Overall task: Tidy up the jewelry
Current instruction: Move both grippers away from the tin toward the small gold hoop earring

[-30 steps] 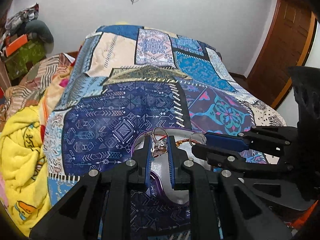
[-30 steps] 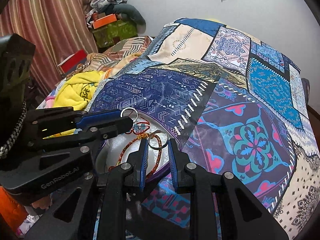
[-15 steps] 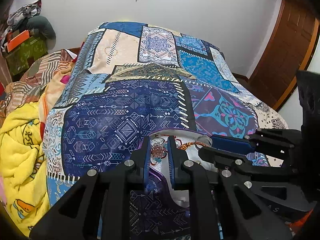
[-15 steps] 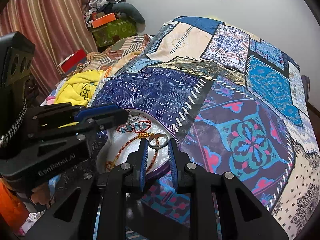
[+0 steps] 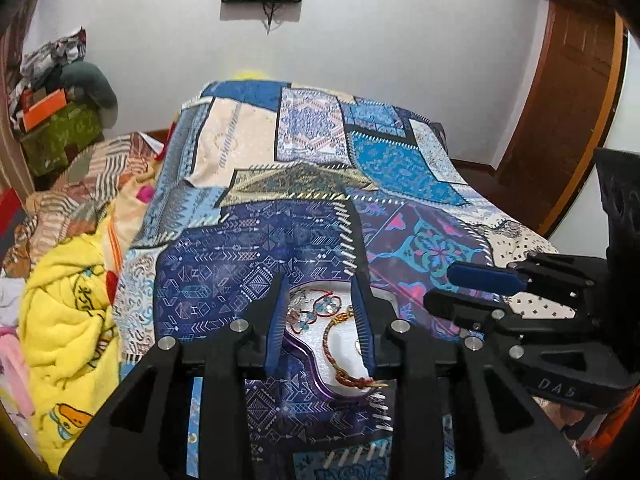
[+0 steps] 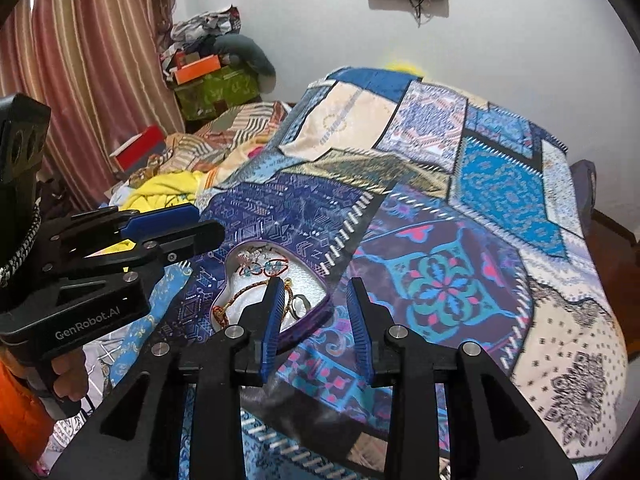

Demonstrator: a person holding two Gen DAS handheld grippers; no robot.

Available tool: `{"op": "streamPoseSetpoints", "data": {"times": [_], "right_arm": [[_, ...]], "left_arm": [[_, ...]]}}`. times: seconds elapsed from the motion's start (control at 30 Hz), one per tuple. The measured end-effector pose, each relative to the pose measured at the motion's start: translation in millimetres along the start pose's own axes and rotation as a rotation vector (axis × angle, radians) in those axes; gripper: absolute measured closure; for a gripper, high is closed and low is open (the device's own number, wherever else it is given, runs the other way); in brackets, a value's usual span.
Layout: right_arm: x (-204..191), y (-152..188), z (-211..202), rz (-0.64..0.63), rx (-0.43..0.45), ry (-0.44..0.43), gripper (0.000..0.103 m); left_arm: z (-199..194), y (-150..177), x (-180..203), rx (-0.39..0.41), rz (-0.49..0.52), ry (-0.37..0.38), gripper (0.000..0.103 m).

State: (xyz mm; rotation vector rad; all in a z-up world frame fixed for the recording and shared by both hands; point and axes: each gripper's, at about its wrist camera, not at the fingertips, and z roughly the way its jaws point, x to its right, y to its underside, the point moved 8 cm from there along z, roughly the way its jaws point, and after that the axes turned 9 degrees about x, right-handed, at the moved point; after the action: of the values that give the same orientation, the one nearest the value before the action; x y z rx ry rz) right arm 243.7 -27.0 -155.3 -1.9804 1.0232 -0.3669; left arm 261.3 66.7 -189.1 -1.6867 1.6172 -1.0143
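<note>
Both grippers now stand with their jaws spread wide and nothing between them; a second ago each was closed, the left gripper (image 5: 322, 322) on a cluster of earrings and the right gripper (image 6: 316, 320) on a silver ring, and both have since let go and drawn back a little; the jewelry has gone down into the heart-shaped tray (image 6: 316, 316), whose purple rim lies on the bed right under the two sets of fingers.

In the tray, nearest, the ring (image 6: 298, 305) lies on the white lining just beside the right gripper's left finger; the braided orange-red bracelet (image 5: 334, 354) curls along the lining next to it; further in, the earrings (image 6: 262, 265) with their turquoise beads and red hoops sit at the tray's far lobe.

I judge this round of placing done, both hands free for the next piece; no loose jewelry shows on the patchwork bedspread (image 5: 256, 256) beyond, which runs clear to the wall; a yellow blanket (image 5: 64, 304) is heaped off to the left.
</note>
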Motion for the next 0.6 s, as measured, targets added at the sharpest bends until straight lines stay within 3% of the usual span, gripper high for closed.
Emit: {"op": "streamPoseSetpoints", "data": {"times": [0.33,0.6], "right_arm": [[31.9,0.3,-42.5,0.028,0.055,0.074,0.074],[82.8,29.6,-63.4,0.084,0.012,0.188,0.074]], "left_arm": [[-29.7,-6.9,20.5,0.029,0.017,0.023,0.071],[-28.5,9.8,40.2,-0.006,0.035,0.051,0.067]]}}
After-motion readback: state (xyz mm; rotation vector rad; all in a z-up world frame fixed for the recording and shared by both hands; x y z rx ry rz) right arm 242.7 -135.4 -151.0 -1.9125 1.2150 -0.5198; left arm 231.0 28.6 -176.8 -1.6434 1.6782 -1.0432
